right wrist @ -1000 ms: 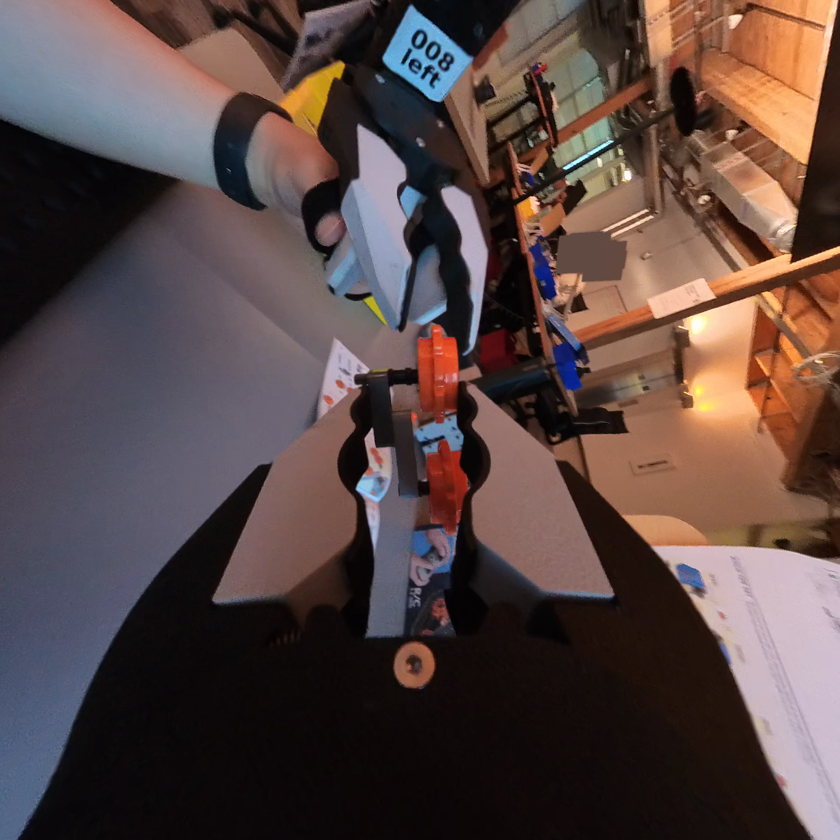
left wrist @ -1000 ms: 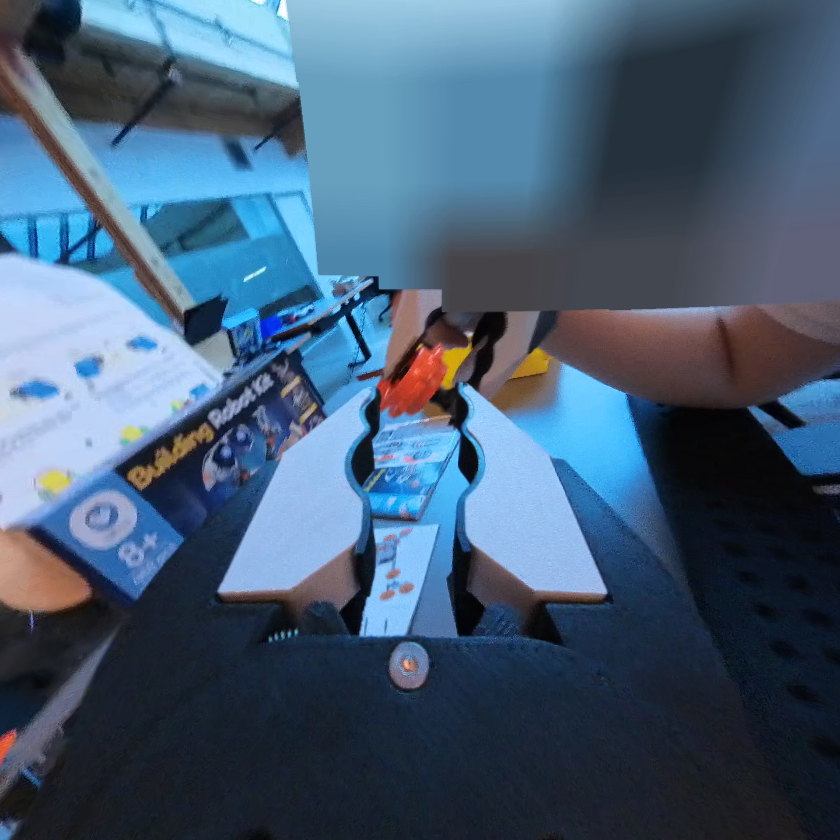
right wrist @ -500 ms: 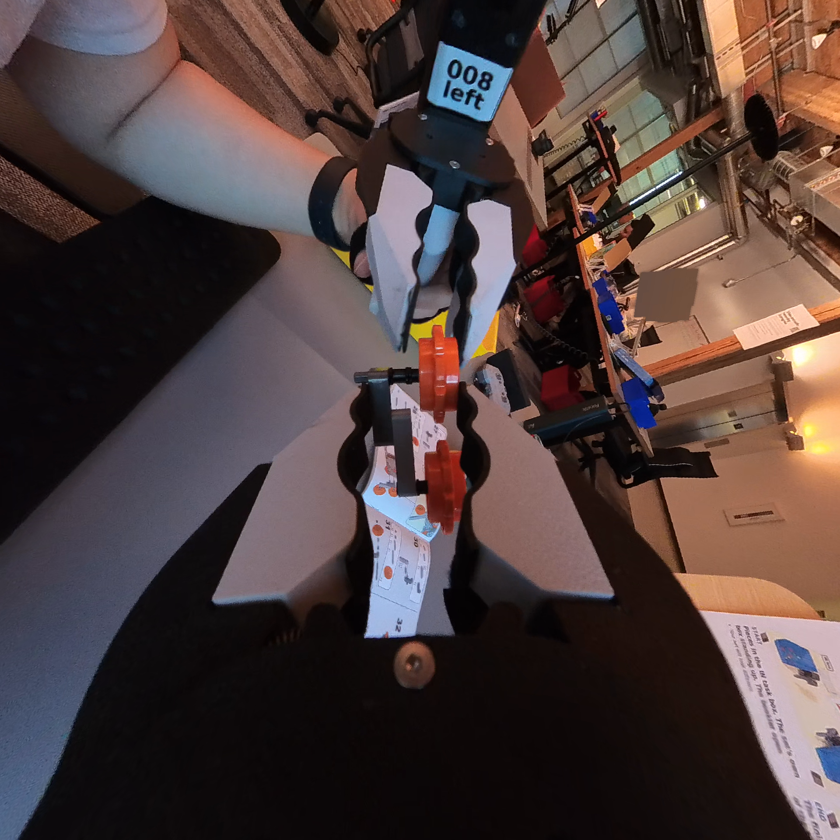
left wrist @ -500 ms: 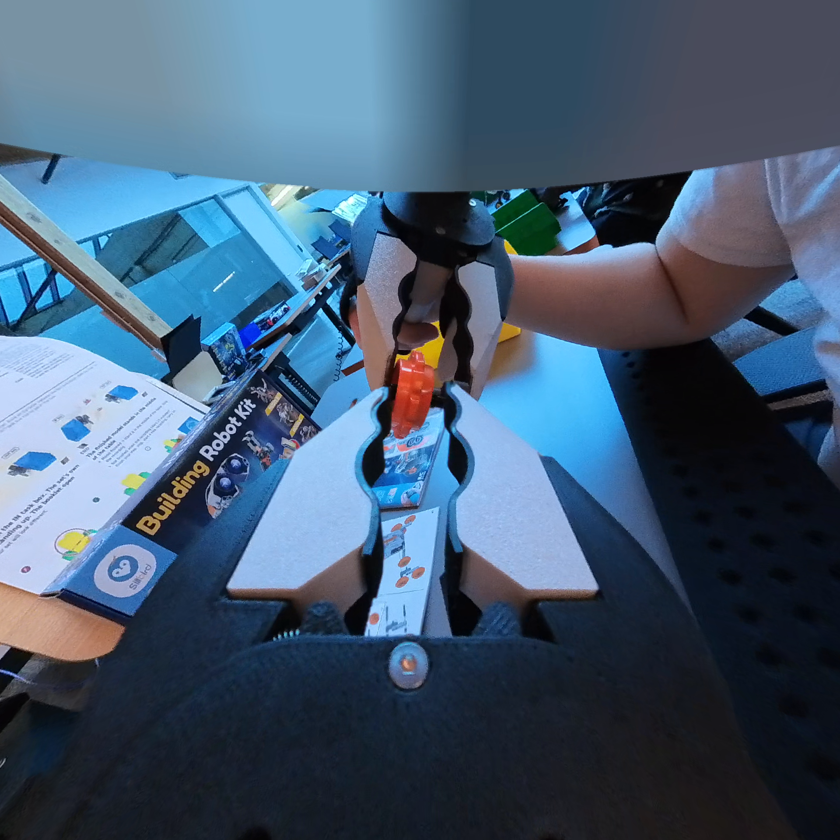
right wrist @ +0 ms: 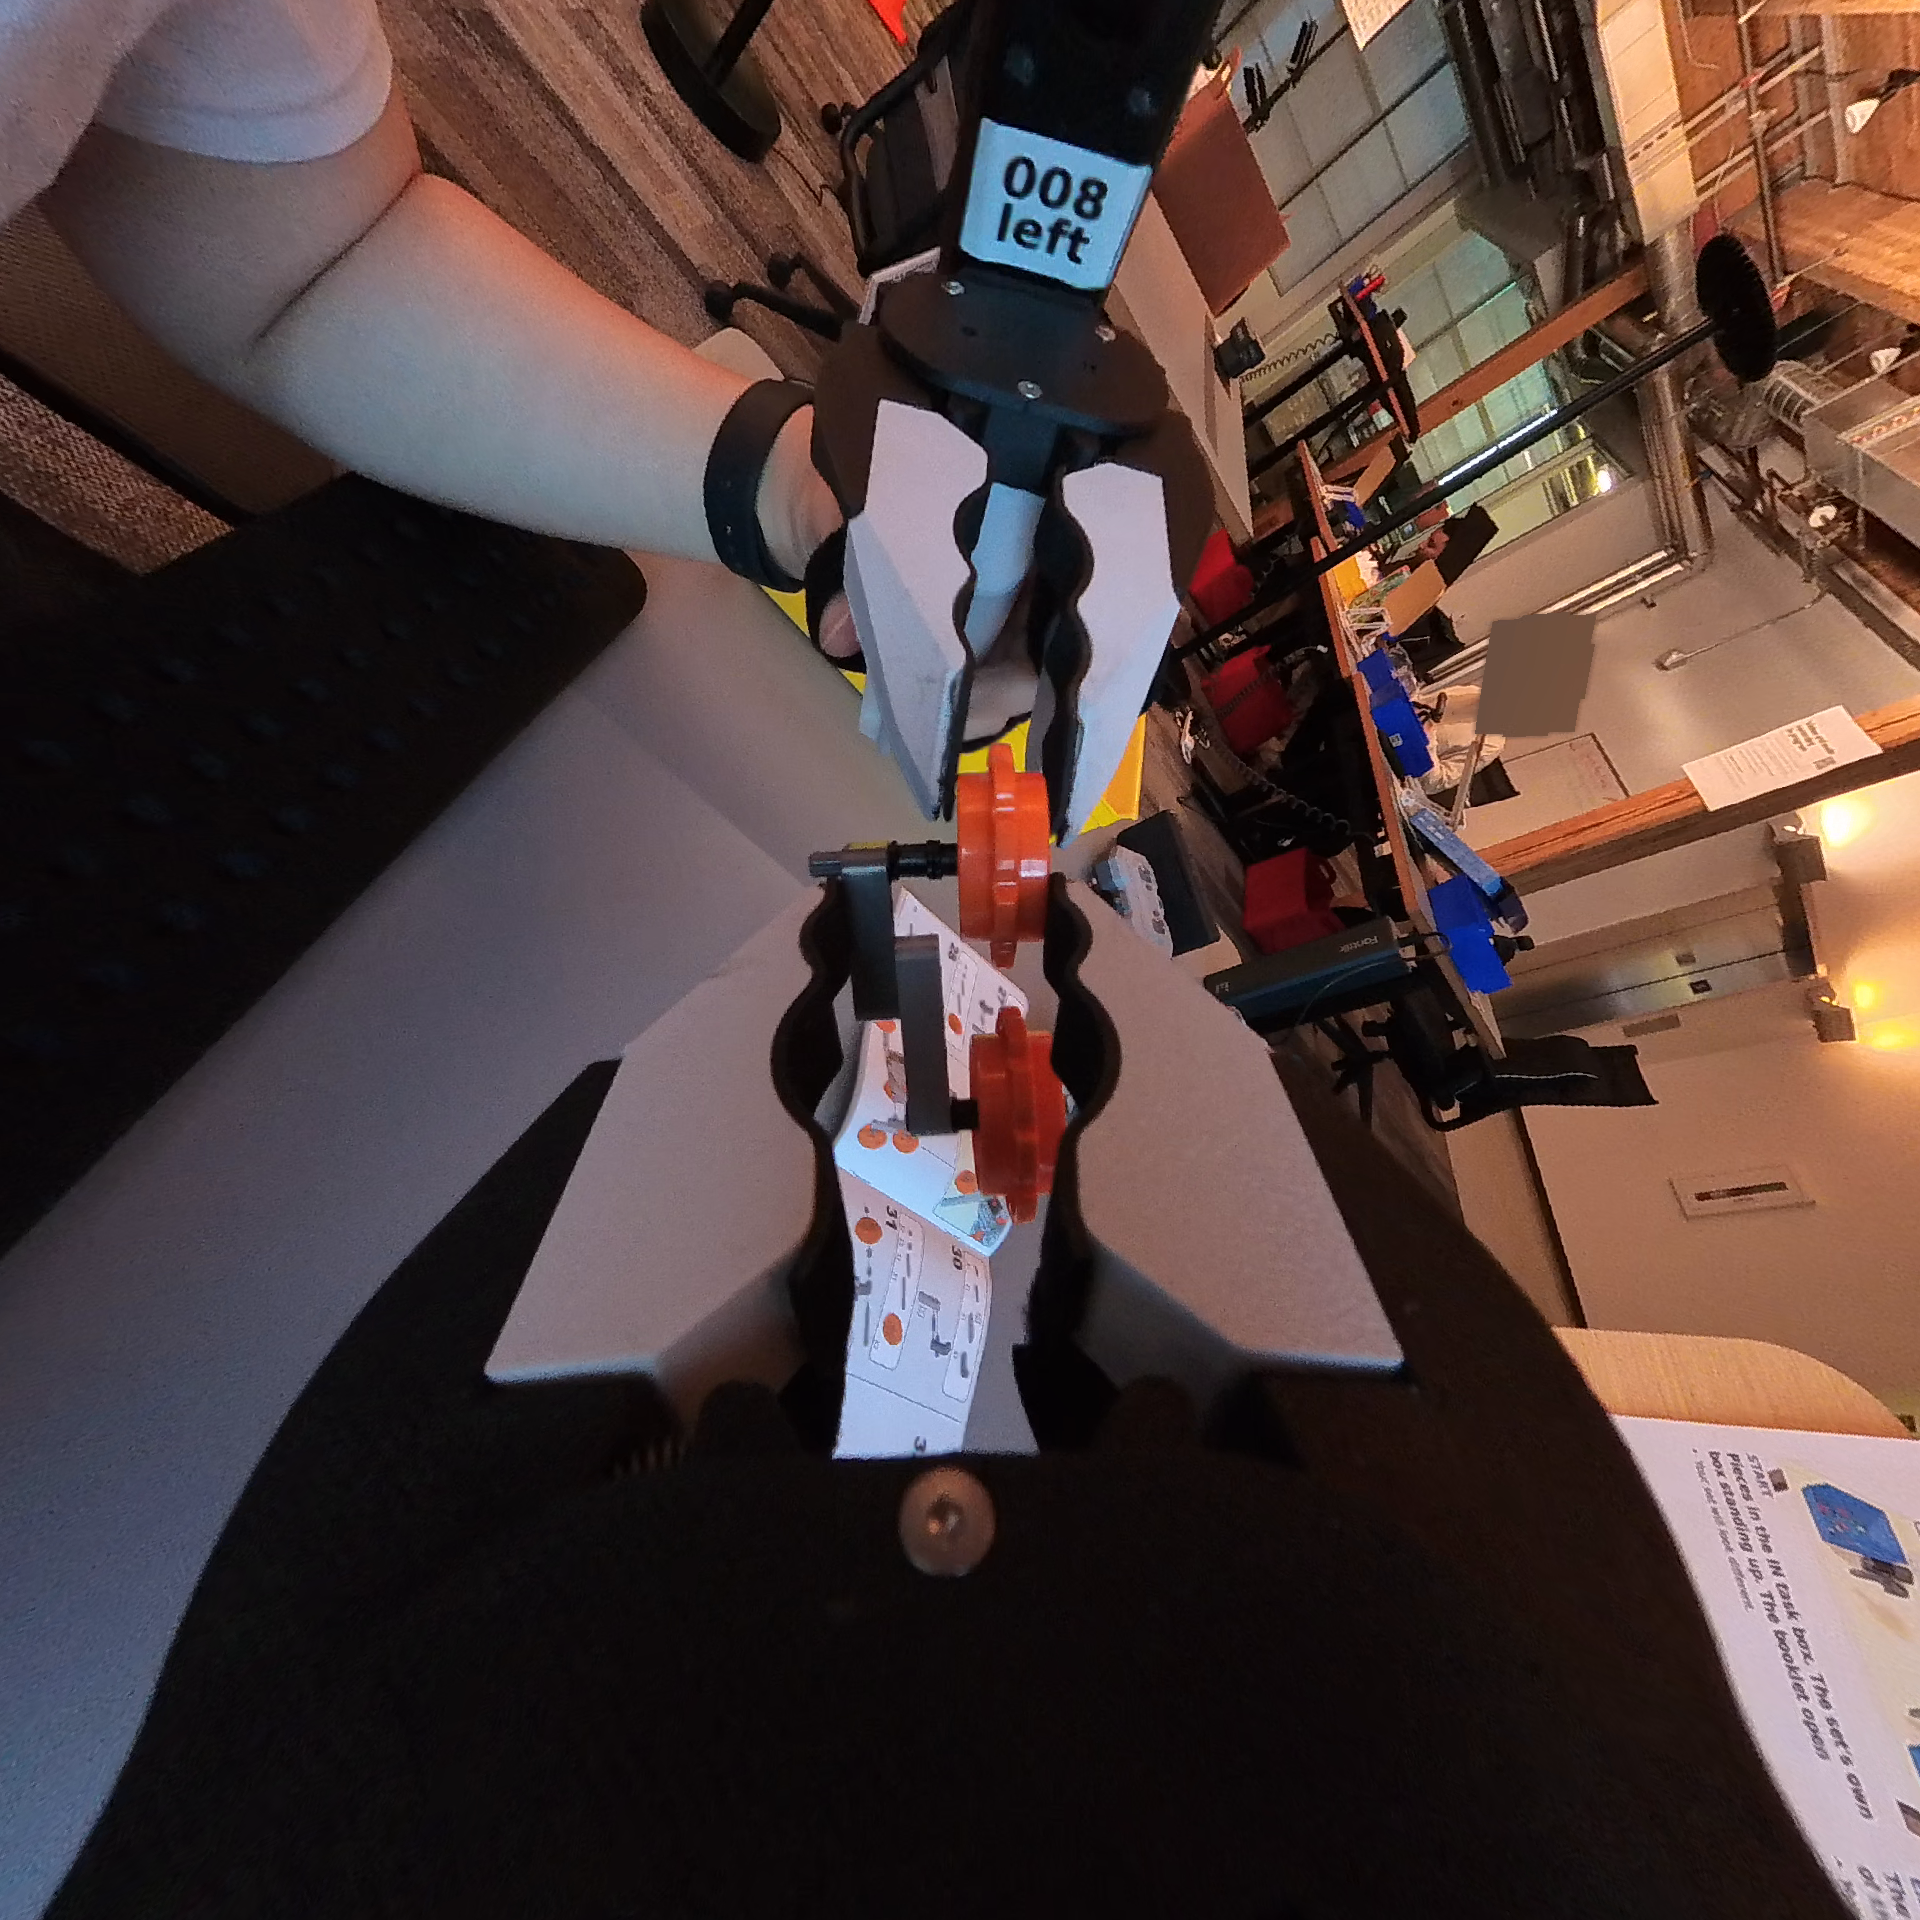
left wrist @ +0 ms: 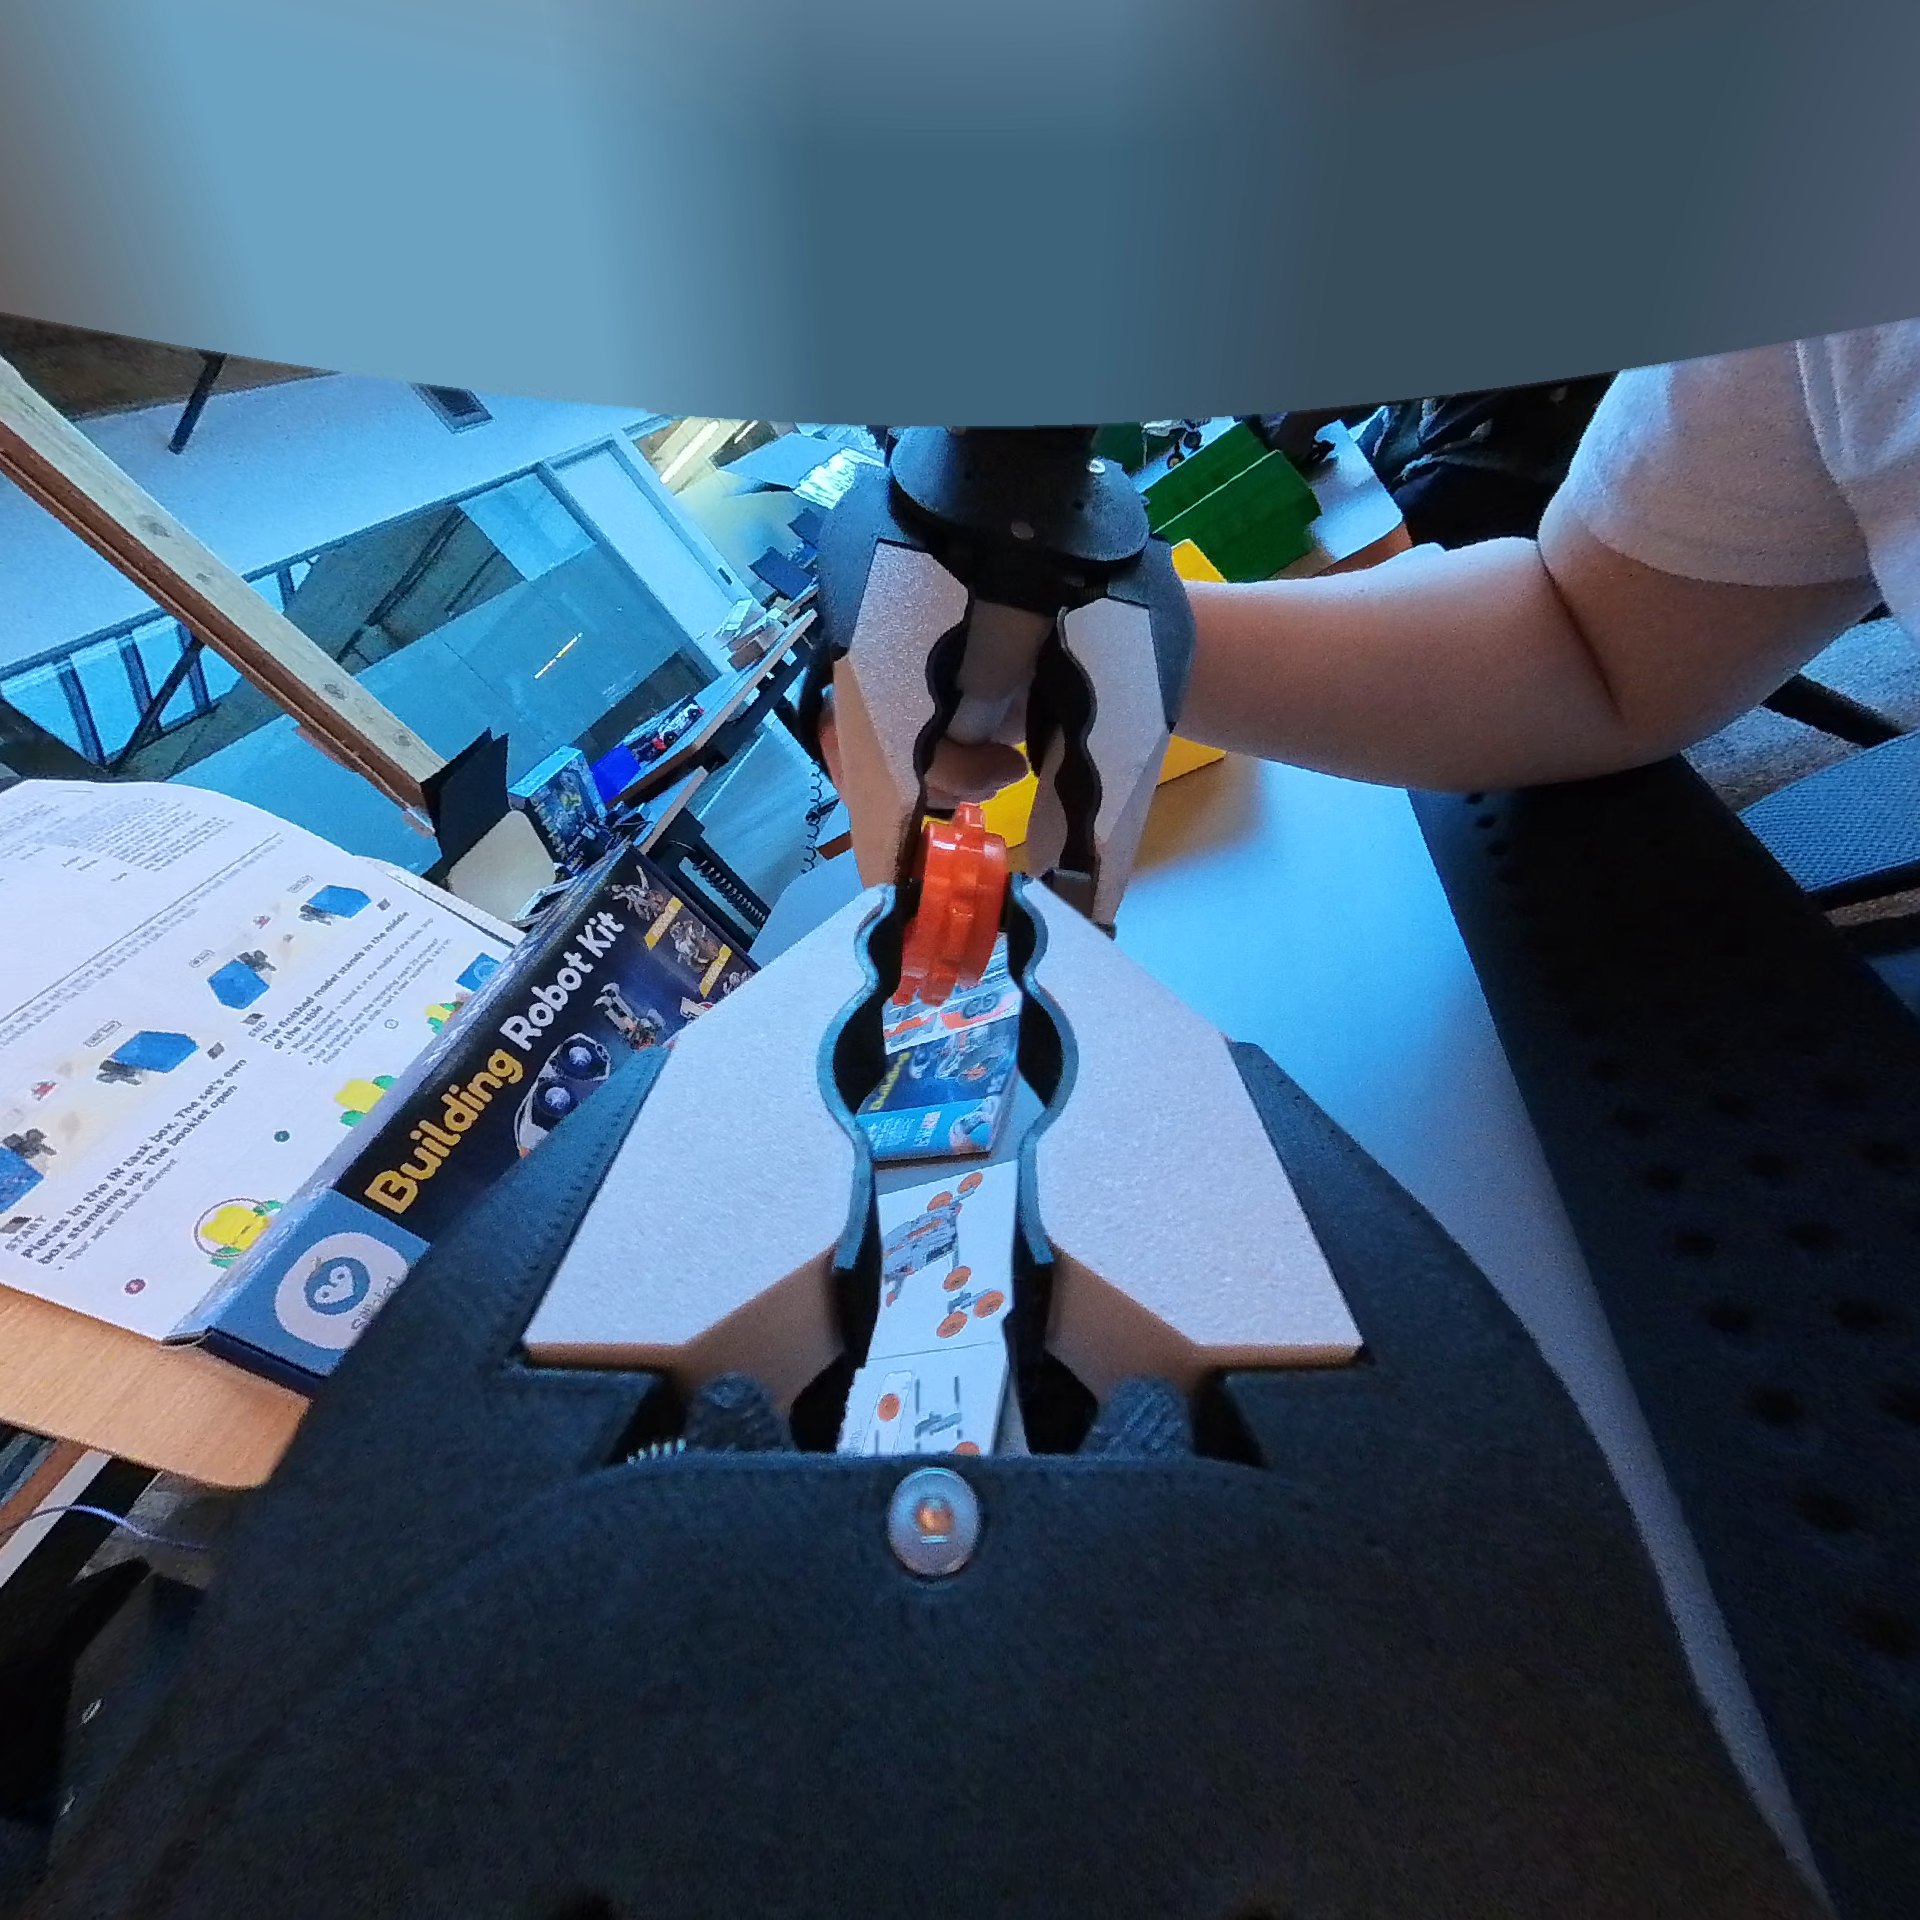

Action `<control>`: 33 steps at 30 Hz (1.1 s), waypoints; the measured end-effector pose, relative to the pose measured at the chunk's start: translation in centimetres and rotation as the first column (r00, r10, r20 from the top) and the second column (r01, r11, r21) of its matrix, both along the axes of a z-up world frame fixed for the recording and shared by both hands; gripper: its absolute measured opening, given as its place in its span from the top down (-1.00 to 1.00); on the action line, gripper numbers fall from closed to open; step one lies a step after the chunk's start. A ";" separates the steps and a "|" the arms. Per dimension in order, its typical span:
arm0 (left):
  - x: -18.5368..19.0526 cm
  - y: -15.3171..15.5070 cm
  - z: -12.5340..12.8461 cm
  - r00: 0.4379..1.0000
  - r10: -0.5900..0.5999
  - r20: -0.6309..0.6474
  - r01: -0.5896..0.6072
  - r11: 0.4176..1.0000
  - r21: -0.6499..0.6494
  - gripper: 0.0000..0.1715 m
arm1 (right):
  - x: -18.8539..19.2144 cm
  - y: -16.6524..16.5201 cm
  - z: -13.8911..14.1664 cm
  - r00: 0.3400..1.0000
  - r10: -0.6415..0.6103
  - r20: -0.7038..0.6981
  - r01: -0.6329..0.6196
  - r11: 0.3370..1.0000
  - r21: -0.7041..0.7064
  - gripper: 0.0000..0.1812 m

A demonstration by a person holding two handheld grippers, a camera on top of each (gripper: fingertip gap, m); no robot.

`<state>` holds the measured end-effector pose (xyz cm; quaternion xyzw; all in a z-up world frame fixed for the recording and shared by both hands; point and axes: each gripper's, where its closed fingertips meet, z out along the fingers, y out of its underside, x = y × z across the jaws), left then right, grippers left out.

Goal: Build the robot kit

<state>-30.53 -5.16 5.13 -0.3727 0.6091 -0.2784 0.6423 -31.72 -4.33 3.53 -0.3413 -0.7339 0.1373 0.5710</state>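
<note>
My right gripper (right wrist: 940, 888) is shut on a small assembly: a grey beam (right wrist: 899, 982) with a black axle (right wrist: 883, 860) and two orange gears. The lower gear (right wrist: 1018, 1112) sits between its jaws, and the upper gear (right wrist: 1003, 847) sticks out past its tips. My left gripper (right wrist: 997, 816) faces it tip to tip, shut on that upper gear (left wrist: 951, 904). In the left wrist view my left gripper (left wrist: 953, 899) pinches the gear, and the right gripper (left wrist: 982, 831) stands just beyond it. Both are held above the grey table (left wrist: 1299, 987).
A blue kit box (left wrist: 499, 1091) and a printed instruction sheet (left wrist: 156, 1039) lie at the left. A small booklet (left wrist: 940, 1081) and a folded leaflet (left wrist: 935, 1247) lie on the table below the grippers. A black perforated mat (left wrist: 1714, 1143) is at the right, a yellow bin (left wrist: 1195, 748) behind. Less than 4 cm separates the two grippers' tips.
The two grippers have swung into line, face to face. The left jaws have narrowed around the upper orange gear. The right gripper keeps hold of the assembly.
</note>
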 end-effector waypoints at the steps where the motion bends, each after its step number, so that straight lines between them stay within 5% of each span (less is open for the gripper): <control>1: 0.0 -0.1 0.0 1.000 -0.007 0.001 0.007 1.000 -0.006 0.80 | 0.0 0.0 0.0 1.000 0.003 0.000 -0.003 1.000 -0.002 0.58; 8: 0.0 0.0 -0.3 1.000 -0.017 -0.002 0.017 1.000 -0.022 0.70 | -0.1 -0.4 0.0 1.000 0.028 -0.009 -0.028 0.999 -0.026 0.58; 33: -0.5 2.0 -0.8 0.998 0.056 0.020 -0.055 0.997 -0.047 0.81 | -0.6 1.7 -0.8 0.999 -0.040 -0.033 0.038 0.997 -0.073 0.58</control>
